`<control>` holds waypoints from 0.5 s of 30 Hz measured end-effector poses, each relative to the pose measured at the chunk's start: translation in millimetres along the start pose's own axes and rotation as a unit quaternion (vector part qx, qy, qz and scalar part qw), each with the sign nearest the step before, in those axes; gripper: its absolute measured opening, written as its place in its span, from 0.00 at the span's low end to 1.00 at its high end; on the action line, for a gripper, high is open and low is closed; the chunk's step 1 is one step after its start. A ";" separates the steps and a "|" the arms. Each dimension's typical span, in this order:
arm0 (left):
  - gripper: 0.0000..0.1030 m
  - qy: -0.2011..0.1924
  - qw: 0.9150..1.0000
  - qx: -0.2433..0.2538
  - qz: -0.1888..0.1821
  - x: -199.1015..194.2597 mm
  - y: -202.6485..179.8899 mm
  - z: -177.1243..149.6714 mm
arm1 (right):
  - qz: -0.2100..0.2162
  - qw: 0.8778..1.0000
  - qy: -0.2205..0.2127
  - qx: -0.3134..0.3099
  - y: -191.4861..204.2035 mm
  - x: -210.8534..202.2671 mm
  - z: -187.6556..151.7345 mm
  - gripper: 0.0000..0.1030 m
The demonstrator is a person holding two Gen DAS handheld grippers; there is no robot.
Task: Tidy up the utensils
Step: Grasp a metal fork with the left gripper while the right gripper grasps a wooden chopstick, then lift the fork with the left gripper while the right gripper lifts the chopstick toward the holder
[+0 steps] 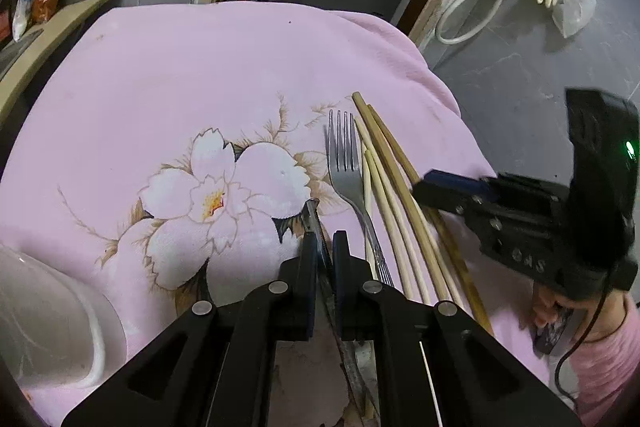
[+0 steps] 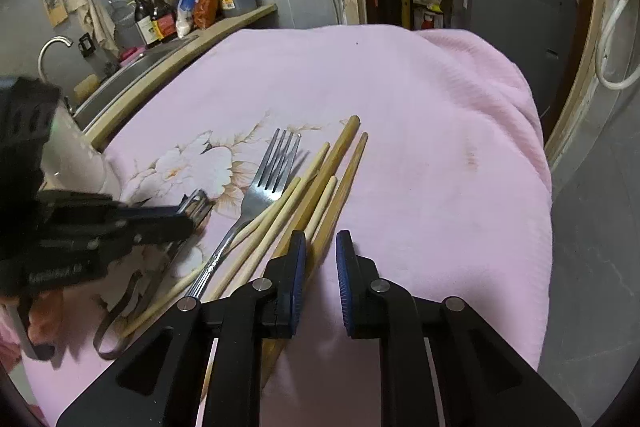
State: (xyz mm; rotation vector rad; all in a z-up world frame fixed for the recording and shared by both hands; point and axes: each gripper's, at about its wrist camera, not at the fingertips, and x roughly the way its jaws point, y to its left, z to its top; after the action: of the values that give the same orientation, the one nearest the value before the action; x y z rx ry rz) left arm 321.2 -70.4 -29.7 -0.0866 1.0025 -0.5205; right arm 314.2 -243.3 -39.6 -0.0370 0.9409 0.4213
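A: Start at the left gripper (image 1: 323, 247). What have its fingers got?

B: They are clenched on the knife (image 1: 314, 223). The serrated tip sticks out just past the fingertips and the handle runs back underneath, so the hold sits on the blade, which is thin and slick. I'd lift it slowly and keep it level so it can't pivot.

A: And the right gripper (image 2: 320, 247)?

B: Its fingers are nearly closed, but a gap shows between the pads with only pink cloth (image 2: 420, 147) in it. The left finger rests against the darker chopsticks (image 2: 340, 167), which lie just beside it, not between the fingers. I'd call that hand not yet grasping anything.

A: So what would make the pick-up go well?

B: Shift the right fingers a little toward the bundle so that one pair lies between the pads, then close. The paler chopsticks (image 2: 280, 211) and the fork (image 2: 272, 179) lie further out on that side, touching each other, so a careless sweep would scatter them.

A: Where should things go?

B: Probably the white cup (image 1: 48, 315) beside the left fingers, though that is my guess.
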 end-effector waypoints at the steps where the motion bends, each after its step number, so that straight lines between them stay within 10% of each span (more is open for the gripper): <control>1: 0.05 -0.002 1.000 0.000 -0.001 0.3 0.3 -0.6 | -0.003 1.000 0.005 0.003 -1.1 2.4 2.4 0.12; 15: 0.05 -0.016 1.000 0.011 0.000 1.3 -6.2 -1.9 | -0.040 0.996 0.054 0.063 -2.7 21.0 24.7 0.05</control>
State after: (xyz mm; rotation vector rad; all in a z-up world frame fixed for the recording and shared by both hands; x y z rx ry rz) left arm 317.9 -76.2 -29.9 -0.0750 0.9663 -0.5281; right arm 345.1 -233.5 -41.9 0.0178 1.0676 0.2875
